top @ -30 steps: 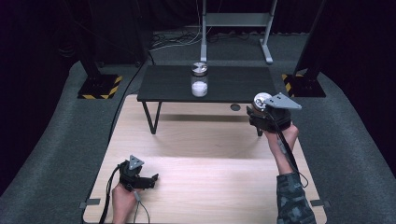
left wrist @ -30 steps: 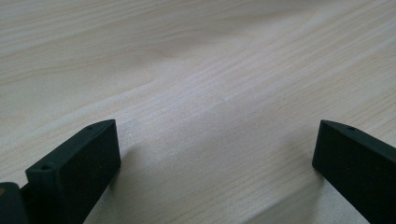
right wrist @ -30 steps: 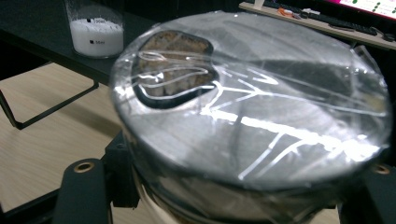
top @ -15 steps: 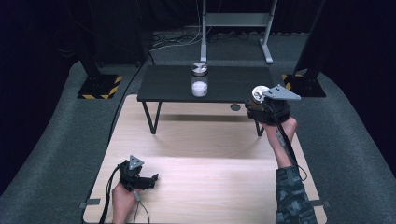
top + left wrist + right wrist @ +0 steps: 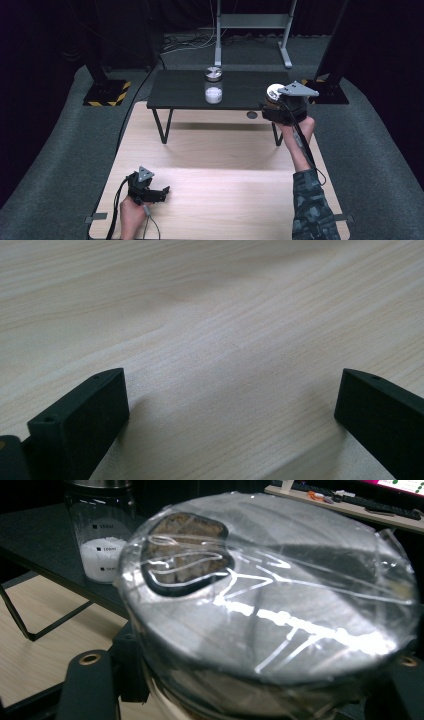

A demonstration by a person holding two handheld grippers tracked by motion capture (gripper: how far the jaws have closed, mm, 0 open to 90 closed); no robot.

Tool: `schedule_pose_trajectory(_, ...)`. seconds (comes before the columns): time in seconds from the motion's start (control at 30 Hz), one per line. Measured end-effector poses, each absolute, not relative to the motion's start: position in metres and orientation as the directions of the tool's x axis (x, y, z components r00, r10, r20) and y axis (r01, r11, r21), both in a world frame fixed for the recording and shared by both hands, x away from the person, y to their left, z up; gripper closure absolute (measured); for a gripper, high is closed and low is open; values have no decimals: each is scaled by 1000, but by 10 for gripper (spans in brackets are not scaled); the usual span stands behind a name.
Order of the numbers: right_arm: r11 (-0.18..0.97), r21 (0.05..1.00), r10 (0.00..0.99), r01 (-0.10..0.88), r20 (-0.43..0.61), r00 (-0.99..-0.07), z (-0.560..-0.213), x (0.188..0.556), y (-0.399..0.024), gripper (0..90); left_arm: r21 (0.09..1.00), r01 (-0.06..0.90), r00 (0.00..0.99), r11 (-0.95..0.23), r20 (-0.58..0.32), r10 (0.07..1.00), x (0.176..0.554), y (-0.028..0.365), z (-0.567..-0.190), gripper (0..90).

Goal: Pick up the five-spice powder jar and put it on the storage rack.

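Here the right gripper (image 5: pixel 278 102) is lifted above the right end of the low black desk with thin metal legs (image 5: pixel 185 90), and its jaws are closed tight on a round clear jar with a shiny silver metal lid (image 5: pixel 270 605). In the right gripper view the lid is very close and a little blurred; it has a dark oval opening (image 5: pixel 185 555) on its top, and something brownish shows through it, but I cannot tell what it is. In the high view this jar appears as a pale round top (image 5: pixel 274 91) just under the grey three-cornered plate of the gripper. A second clear glass jar with a metal lid and white powder at the bottom (image 5: pixel 213 86) stands upright on the black desk, well apart to the left of the held jar; the right gripper view shows it (image 5: pixel 102 535) behind the lid. The left gripper (image 5: pixel 159 193) rests low on the light wooden desk (image 5: pixel 225 195), near its front left corner. Its jaws stand wide apart, with bare wood between them (image 5: pixel 230 390).
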State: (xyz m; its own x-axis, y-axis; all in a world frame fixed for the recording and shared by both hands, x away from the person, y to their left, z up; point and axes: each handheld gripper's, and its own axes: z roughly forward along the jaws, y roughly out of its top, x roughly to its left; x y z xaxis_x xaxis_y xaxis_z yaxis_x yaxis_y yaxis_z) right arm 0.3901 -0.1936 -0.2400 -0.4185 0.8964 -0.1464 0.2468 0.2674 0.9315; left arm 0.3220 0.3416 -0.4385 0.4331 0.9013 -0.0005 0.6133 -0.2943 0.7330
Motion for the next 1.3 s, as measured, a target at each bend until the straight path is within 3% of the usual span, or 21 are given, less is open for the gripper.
schedule_pose_trajectory(1.3,280,908,893,311,-127,-431,-218,447,-163,295,732,612,442,-299,-3,897,322,342,-438,9)
